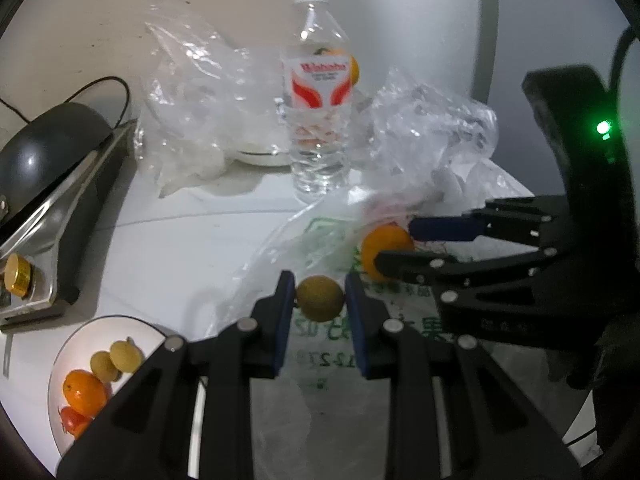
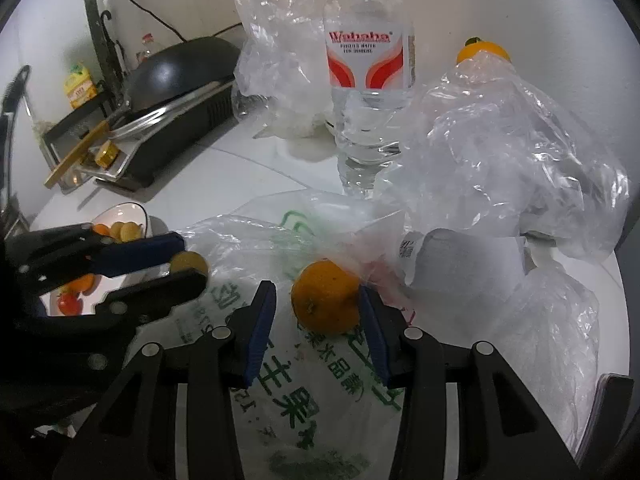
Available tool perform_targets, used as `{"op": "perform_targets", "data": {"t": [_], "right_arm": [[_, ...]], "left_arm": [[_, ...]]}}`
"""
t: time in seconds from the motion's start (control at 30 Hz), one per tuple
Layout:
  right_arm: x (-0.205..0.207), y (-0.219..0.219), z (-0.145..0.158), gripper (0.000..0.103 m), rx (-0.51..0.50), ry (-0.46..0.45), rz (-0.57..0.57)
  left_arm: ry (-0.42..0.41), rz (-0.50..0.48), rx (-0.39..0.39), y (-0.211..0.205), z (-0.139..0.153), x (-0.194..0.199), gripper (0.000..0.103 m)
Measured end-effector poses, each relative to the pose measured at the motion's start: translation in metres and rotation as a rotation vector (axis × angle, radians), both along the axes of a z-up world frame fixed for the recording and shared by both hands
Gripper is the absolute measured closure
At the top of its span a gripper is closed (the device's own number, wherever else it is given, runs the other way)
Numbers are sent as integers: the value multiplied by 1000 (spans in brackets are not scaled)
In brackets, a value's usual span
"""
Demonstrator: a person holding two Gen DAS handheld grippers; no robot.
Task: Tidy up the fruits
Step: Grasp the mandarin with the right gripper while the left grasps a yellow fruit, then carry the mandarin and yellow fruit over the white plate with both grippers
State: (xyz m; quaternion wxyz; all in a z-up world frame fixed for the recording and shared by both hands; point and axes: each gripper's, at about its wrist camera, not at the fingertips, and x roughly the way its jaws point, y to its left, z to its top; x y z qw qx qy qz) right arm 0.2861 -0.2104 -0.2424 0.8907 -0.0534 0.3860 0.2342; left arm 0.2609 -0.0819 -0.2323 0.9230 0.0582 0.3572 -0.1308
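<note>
My left gripper (image 1: 320, 300) is shut on a small brownish longan (image 1: 320, 298), held off the surface between its blue pads; from the right wrist it shows at the left (image 2: 190, 262). A small orange (image 2: 326, 302) lies on a printed plastic bag (image 2: 320, 400). My right gripper (image 2: 318, 312) straddles that orange: its right pad touches the peel and a gap shows at the left pad. A white plate (image 1: 92, 336) at the lower left holds an orange, two longans and red tomatoes.
A water bottle (image 1: 318, 100) stands upright behind the bags. Crumpled clear bags (image 2: 500, 140) fill the right side, with another orange (image 2: 484, 50) behind them. A black pan on a cooker (image 1: 48, 152) sits at the left, beyond the plate.
</note>
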Motion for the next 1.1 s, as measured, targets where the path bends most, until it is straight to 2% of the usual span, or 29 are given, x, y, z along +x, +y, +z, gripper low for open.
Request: {"op": "perform_targets", "data": {"t": [0.1, 0.27, 0.57, 0.67, 0.73, 1.1], "right_arm": [[7, 1, -3, 51, -6, 17, -28], [12, 8, -6, 49, -34, 17, -42], [20, 15, -17, 49, -79, 35, -63], [20, 14, -16, 55, -82, 28, -70], [19, 13, -16, 55, -83, 28, -69], [-5, 19, 0, 55, -76, -4, -34]], "left_arm": [[-9, 11, -18, 6, 3, -1, 76], [-21, 11, -40, 14, 7, -6, 76], [-25, 24, -59, 25, 8, -11, 76], [-28, 25, -61, 26, 9, -13, 76], [-30, 24, -62, 26, 10, -15, 76], [-50, 21, -73, 27, 18, -26, 76]]}}
